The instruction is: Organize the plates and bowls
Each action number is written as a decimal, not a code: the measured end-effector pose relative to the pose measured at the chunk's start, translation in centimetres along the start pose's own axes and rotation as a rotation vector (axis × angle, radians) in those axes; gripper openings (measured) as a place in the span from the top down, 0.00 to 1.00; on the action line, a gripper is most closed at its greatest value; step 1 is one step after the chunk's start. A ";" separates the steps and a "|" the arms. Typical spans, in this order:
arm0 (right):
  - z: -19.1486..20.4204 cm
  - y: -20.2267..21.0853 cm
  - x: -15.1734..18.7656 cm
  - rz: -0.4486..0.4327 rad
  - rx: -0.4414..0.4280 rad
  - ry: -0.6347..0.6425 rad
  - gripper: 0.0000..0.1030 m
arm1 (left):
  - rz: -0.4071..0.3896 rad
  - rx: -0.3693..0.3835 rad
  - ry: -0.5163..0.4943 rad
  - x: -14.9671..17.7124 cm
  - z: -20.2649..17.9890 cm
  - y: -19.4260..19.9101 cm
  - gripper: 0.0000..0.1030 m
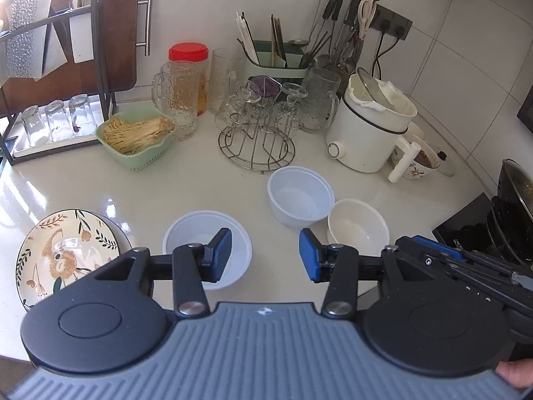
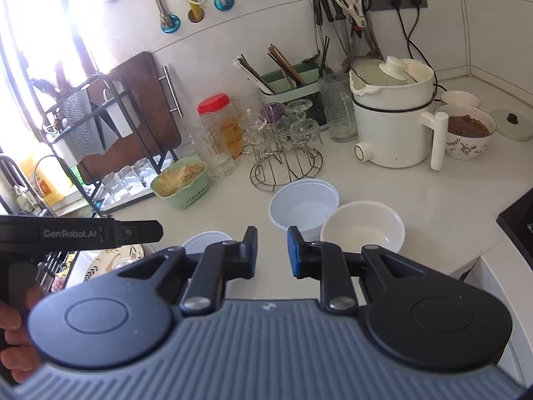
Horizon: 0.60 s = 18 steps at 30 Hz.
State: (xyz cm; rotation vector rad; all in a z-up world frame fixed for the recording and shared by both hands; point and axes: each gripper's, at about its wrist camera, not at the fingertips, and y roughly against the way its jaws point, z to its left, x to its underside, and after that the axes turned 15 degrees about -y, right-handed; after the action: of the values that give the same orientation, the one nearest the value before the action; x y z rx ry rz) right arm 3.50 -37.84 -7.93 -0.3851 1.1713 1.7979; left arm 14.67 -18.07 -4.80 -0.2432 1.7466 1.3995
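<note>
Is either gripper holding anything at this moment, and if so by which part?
Nothing is held: the left gripper and right gripper both have empty jaws above the counter.

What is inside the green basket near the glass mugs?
The green basket holds a heap of thin, pale yellow strands, perhaps enoki mushrooms, rising above its rim. The bottom of the basket is covered by them, so anything beneath cannot be seen.
</note>
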 end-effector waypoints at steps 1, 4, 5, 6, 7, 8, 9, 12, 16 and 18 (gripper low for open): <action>-0.1 -0.1 0.0 0.003 0.003 0.006 0.77 | 0.001 0.000 0.003 0.0 0.0 -0.1 0.51; -0.3 -0.5 0.0 0.010 0.013 0.017 0.77 | 0.009 0.008 0.007 0.0 0.2 -0.5 0.51; -0.4 -0.6 -0.1 0.010 0.014 0.008 0.77 | 0.012 0.010 0.001 -0.1 0.2 -0.7 0.51; -0.5 -0.8 -0.1 0.007 0.014 0.000 0.77 | 0.013 0.012 -0.009 -0.2 0.2 -1.0 0.51; -0.6 -1.0 -0.1 0.005 0.019 -0.005 0.77 | 0.017 0.010 -0.022 -0.2 0.3 -1.4 0.51; -0.7 -1.4 -0.1 0.003 0.029 -0.010 0.77 | 0.023 0.003 -0.027 -0.3 0.4 -1.7 0.51; -0.8 -1.6 -0.1 -0.002 0.034 -0.016 0.77 | 0.027 0.001 -0.030 -0.4 0.6 -1.9 0.51; -1.0 -2.0 -0.2 -0.013 0.036 -0.030 0.77 | 0.029 -0.004 -0.052 -0.6 1.2 -2.5 0.51; -1.1 -3.2 -0.7 -0.018 0.042 -0.016 0.77 | 0.022 -0.006 -0.025 -0.8 2.0 -3.2 0.51; -1.1 -3.8 -1.1 -0.027 0.040 -0.010 0.77 | 0.018 0.002 -0.022 -1.0 2.0 -3.6 0.51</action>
State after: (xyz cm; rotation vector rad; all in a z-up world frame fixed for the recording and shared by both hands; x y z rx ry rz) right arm 6.95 -38.91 -9.84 -0.3667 1.1886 1.7487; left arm 18.51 -17.96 -6.57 -0.2110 1.7363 1.4084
